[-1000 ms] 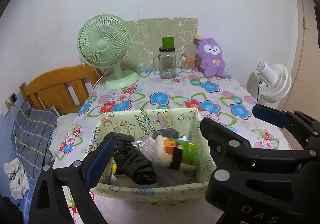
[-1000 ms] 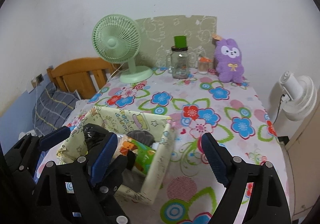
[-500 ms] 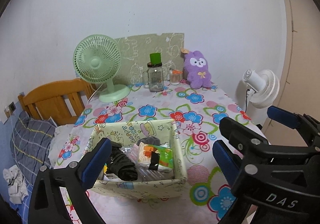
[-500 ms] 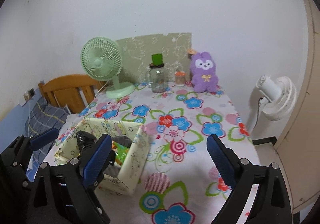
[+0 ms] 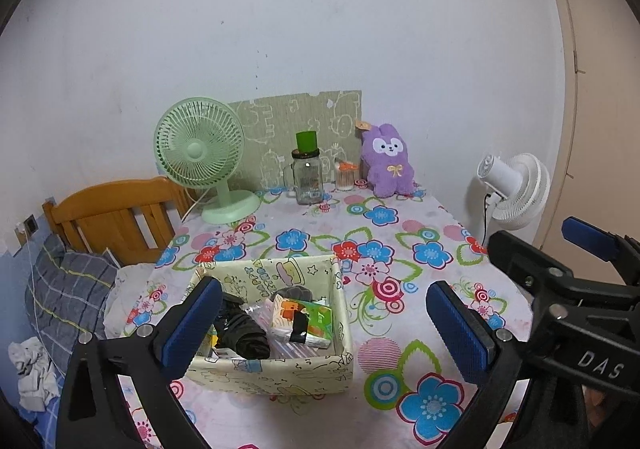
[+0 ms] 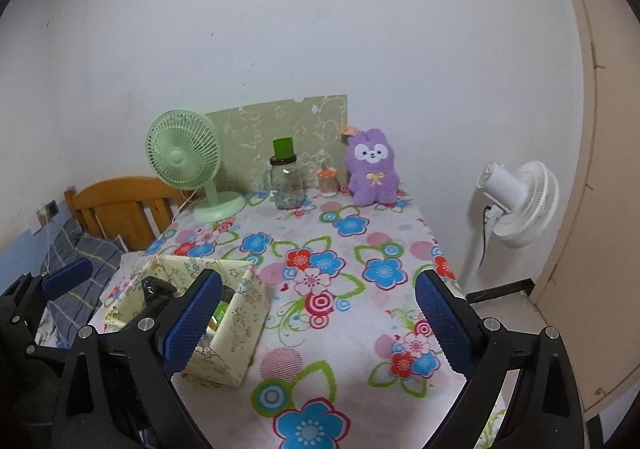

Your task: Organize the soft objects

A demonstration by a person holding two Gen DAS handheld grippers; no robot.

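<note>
1. White wall and a flowered tablecloth (image 5: pixel 400 249) fill both of my views; compared with a second ago the table looks smaller and further off, because I have drawn both tongs back and up from the storage box (image 5: pixel 340 313)

2. My left gripper (image 5: pixel 320 325) stands wide with nothing between its blue pads; its jaws have just been opening that last bit, and the box now sits at about 6 o'clock in the left wrist view, seen through the gap but clear of both pads

3. My right gripper (image 6: pixel 316 323) is also spread wide and empty, its jaws having just been opening too; only bare cloth lies between them, with the box (image 6: pixel 240 329) off at 8 o'clock

4. Inside the box lie a black rolled bundle (image 5: pixel 244 333), a tissue pack (image 5: pixel 298 321) with an orange and green print, and something grey behind; all sit below the rim

5. I read this as a finished drop: the soft pieces are in and I have let go

6. One soft thing is not yet in the box: the purple plush rabbit (image 5: pixel 388 163) at 12 o'clock, upright against the wall beside the glass jar (image 5: pixel 308 177) and well apart from the box

7. If it belongs with the rest, it calls for a long reach past the jar and the green fan (image 5: pixel 200 149)
</note>
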